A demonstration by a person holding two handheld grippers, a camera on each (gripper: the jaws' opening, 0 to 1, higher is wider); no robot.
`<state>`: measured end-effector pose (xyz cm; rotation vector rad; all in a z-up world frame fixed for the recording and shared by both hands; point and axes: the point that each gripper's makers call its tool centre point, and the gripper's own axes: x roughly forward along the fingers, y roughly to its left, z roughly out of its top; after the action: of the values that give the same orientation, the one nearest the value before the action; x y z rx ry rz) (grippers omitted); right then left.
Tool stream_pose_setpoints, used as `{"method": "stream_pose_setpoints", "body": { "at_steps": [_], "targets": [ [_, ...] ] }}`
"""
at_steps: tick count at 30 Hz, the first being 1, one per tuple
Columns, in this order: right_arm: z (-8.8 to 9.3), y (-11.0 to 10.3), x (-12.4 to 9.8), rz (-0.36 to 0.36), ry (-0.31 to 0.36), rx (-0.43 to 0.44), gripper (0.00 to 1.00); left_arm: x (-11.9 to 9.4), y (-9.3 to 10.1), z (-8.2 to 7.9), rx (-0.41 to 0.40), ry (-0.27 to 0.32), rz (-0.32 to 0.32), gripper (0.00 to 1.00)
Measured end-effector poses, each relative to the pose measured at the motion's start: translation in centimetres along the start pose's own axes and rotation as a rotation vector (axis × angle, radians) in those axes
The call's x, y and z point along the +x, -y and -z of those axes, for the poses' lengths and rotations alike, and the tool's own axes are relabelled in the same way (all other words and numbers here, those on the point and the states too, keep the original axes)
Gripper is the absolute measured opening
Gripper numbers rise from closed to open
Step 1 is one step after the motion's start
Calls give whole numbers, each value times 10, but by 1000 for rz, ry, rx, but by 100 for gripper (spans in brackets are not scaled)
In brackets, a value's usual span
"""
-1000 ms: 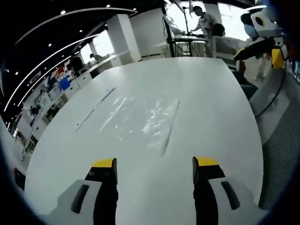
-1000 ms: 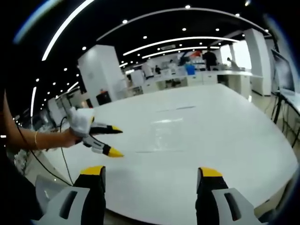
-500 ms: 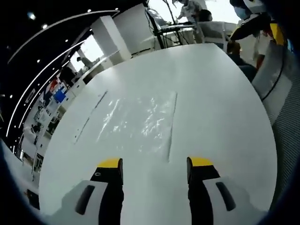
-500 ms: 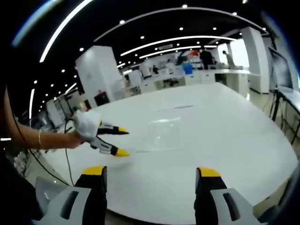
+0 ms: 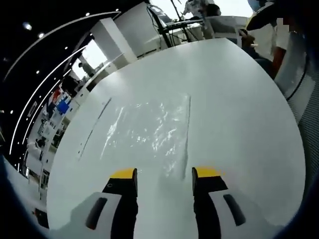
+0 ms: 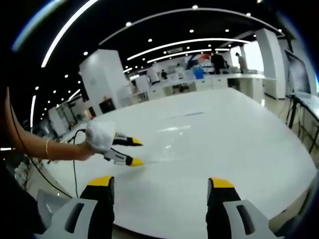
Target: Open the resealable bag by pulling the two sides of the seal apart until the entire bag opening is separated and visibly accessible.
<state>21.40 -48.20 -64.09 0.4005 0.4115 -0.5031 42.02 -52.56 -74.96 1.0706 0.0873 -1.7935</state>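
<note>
Surface (image 5: 234, 99): large white top with rounded edge; carries the bag and nothing else near it; a thin dark seam line runs just beside the bag.

Resealable bag (image 5: 149, 132): clear plastic, lying flat on the surface, crinkled and catching light. Its long straight edge, probably the seal strip, runs along the side nearest the left gripper's right-hand finger. Seal appears unopened; both sides lie together. In the right gripper view the bag (image 6: 174, 142) is a faint glossy patch just beyond the left gripper's tips.

Left gripper (image 5: 163, 174): yellow-tipped fingers apart, nothing between them, tips just short of the bag's near edge. Seen from the right gripper view, the left gripper (image 6: 134, 152) is held in a person's hand, fingers spread, low over the surface at the bag's edge.

Right gripper (image 6: 159, 181): fingers wide apart, empty, held well back from the bag near the surface's edge.

Step in hand: approach, before any grasp. Judged progress: opening not begun.

Next move calls for: the left fingers to pinch one lip at the seal, the right gripper to come in and take the opposite lip.
</note>
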Motion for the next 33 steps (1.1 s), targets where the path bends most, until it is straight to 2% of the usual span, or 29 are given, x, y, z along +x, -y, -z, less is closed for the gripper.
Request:
{"method": "stream_pose_setpoints", "body": {
  "at_steps": [5,10,13,19,22,31,33],
  "targets": [
    [2,2,0,2,-4,4,74,6,3,2,8,-6,31,28],
    [1,2,1,5,-2,7,73,11,9,5,33,-19,60,25],
    [1,2,1,5,-2,2,72,12,12,7,56,-36,70,18],
    [3,1,1,0,-8,5,71,14,14,7,77,-34,82,9],
    [3,1,1,1,-5,8,71,15,15,7,85,-33,92,1],
    [1,0,1,-1,7,14,71,8,17,7,160,-46,89,0],
    [1,-1,1,-2,9,13,71,5,18,4,142,-33,101,0]
  ]
}}
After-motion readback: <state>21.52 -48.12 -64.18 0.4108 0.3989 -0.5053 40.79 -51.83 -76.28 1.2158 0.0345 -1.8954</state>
